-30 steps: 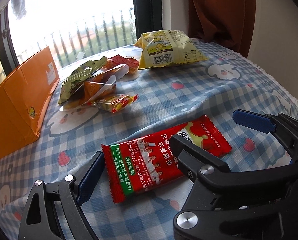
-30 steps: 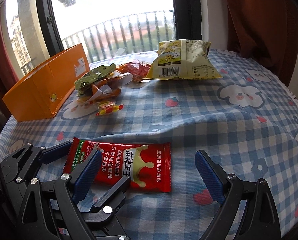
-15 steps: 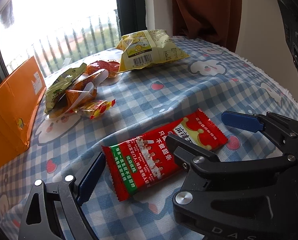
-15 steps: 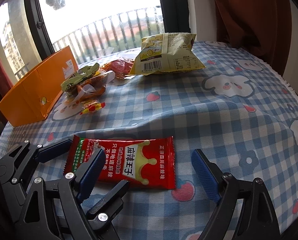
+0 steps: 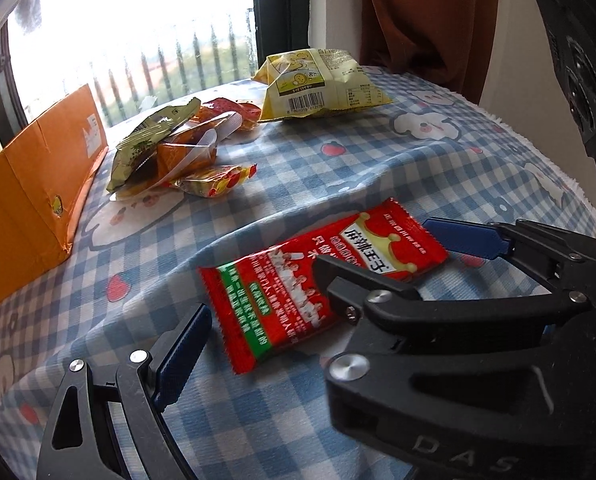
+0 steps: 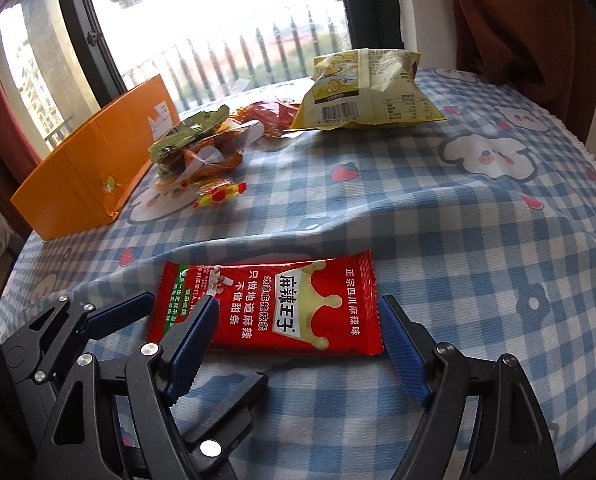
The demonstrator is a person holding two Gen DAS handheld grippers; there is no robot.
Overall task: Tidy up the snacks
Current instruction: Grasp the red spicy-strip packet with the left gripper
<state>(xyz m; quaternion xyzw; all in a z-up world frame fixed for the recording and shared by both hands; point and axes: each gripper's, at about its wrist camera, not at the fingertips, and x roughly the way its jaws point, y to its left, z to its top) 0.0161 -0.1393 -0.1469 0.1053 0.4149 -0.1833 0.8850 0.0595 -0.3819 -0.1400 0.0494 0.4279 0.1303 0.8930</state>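
Observation:
A red snack packet [image 5: 298,284] [image 6: 282,308] lies flat on the checked cloth. My right gripper [image 6: 298,336] is open, its blue pads either side of the packet's right part, low over it. My left gripper [image 5: 322,292] is open and close behind the packet's left end; in the left wrist view the black frame in front of the packet belongs to the right gripper [image 5: 438,272]. An orange box [image 5: 30,184] [image 6: 94,168] stands at the far left. A pile of small snack packets [image 5: 174,152] [image 6: 202,148] lies beside it. A yellow chip bag [image 5: 322,84] [image 6: 370,92] lies at the back.
The round table's blue checked cloth [image 6: 458,220] is rumpled behind the red packet. A window with railings [image 6: 226,20] is behind the table. A brown curtain [image 6: 518,20] hangs at the back right. The table edge [image 6: 594,160] curves away on the right.
Both grippers have moved forward and closer around the red packet; the right gripper's pads now bracket its right part. The packet has not moved on the cloth.

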